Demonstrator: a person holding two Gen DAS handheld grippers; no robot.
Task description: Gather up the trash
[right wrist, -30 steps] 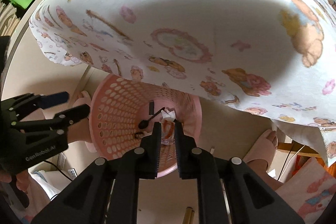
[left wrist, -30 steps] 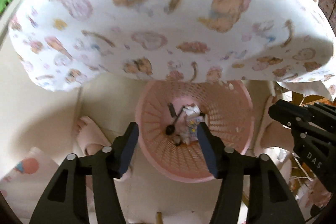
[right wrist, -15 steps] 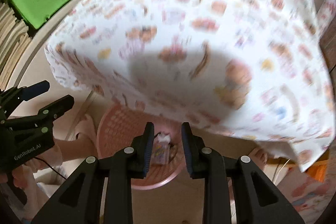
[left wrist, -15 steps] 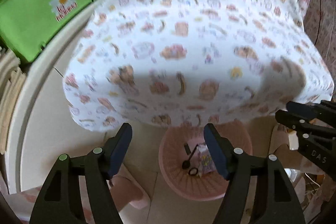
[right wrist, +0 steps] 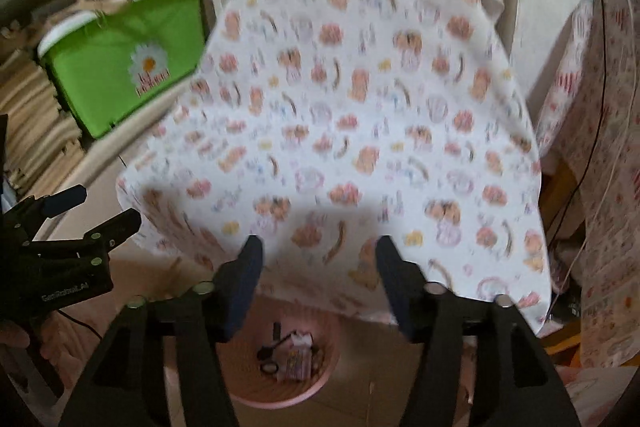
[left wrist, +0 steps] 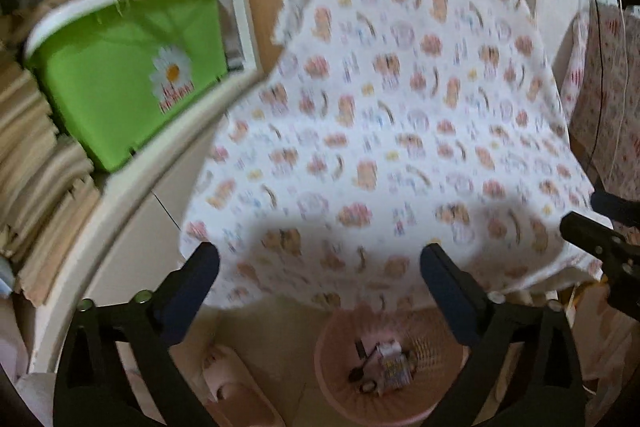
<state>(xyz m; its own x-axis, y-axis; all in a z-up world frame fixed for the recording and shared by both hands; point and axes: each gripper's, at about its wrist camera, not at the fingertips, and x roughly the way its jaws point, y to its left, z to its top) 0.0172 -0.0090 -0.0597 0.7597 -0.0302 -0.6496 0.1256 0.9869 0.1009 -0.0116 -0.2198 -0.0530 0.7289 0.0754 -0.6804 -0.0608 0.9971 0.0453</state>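
Left wrist view, blurred throughout: one large soft cloth (left wrist: 400, 115) draped over a table, white, printed with small bears and hearts, edges hanging loose. At left one pale shelf unit (left wrist: 132, 187) with curved boards, holding one glossy green plastic tub (left wrist: 116, 83), white rim, daisy print, and a stack of beige corrugated sheets (left wrist: 36, 163), count unreadable. Second patterned cloth (left wrist: 604, 99) at far right. On the floor below the table edge one round pink plastic basket (left wrist: 332, 387), perforated lattice wall, holding the trash (left wrist: 384, 367): a small crumpled printed wrapper, a dark spoon-like piece, a dark ring; exact count unclear through blur. Left gripper (left wrist: 320, 267) matte black with two dark blue pads, jaws just been opening, spread wide, nothing between them. Right gripper's black tip at the right edge of this view. Right wrist view: same tablecloth (right wrist: 360, 107), same green tub (right wrist: 128, 67), pink basket (right wrist: 280, 397) directly below with trash (right wrist: 294, 355) lying in the bottom. Right gripper (right wrist: 320, 255) black, two fingers, jaws just been opening, parted, empty. Left gripper body (right wrist: 60, 259) at left edge, white lettering on it.
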